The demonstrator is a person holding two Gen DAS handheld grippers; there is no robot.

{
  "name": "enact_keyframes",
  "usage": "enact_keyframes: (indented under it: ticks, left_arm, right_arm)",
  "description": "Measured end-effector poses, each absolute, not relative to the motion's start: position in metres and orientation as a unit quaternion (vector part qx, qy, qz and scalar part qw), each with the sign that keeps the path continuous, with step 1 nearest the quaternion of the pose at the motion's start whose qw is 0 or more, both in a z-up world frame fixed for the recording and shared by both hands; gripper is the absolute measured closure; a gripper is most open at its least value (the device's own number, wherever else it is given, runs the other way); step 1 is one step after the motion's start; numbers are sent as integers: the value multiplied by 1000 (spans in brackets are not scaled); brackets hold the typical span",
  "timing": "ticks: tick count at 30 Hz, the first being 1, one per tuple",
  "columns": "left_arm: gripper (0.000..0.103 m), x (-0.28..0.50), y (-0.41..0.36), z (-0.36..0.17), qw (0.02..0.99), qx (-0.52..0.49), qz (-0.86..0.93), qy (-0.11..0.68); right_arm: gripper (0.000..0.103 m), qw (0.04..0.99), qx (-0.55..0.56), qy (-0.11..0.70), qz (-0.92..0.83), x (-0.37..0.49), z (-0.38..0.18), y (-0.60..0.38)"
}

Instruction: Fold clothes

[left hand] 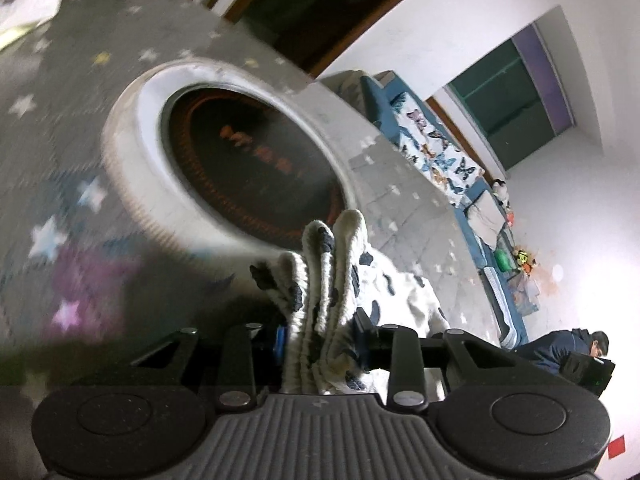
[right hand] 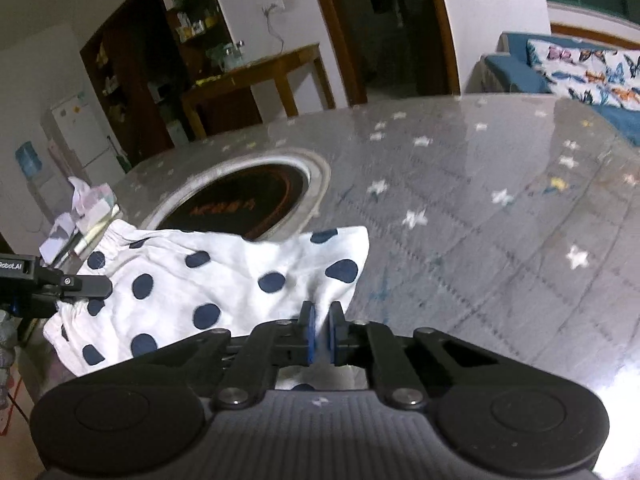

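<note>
Nearest the left wrist lens, the left gripper is clamped on a gathered, ribbed band of the polka-dot garment, whose bunched white cloth with navy spots rises up between the fingers. Just past it lies the round black cooktop with its pale ring, set into the grey star-patterned table. Beyond the table edge stands a blue sofa draped with a butterfly-print cover, and a person in dark clothes sits low at the far right.

From the right wrist view, the right gripper is pinched tight on a corner of the same garment, which spreads out to the left over the table, its far edge touching the cooktop rim. At the left edge the left gripper grips the garment's elastic band. Further off lie folded pale clothes, then a wooden side table, a dark shelf unit and a white fridge
</note>
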State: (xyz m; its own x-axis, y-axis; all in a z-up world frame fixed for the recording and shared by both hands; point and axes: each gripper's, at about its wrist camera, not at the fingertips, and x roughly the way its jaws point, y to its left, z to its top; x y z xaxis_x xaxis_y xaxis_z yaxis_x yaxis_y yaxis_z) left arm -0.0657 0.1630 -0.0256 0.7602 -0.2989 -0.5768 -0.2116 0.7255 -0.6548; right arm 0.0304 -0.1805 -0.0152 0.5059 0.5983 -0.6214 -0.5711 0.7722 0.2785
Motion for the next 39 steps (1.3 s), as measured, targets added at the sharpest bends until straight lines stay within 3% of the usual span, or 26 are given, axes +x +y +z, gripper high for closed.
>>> enact_keyframes:
  ticks: [15,31,39]
  left_arm:
    - [70,38,95,0,876,-309,-106,353]
    - [70,105,41,-21,869,-258,-122,404]
    - [53,104,44,-15,881,-225,-100,404]
  right_arm:
    - [98,928,-15,288,234,72,35,-227]
    - [98,933,-20,322,160,123,1,-276]
    - [90,927,-28,344,148,134,-14,-277]
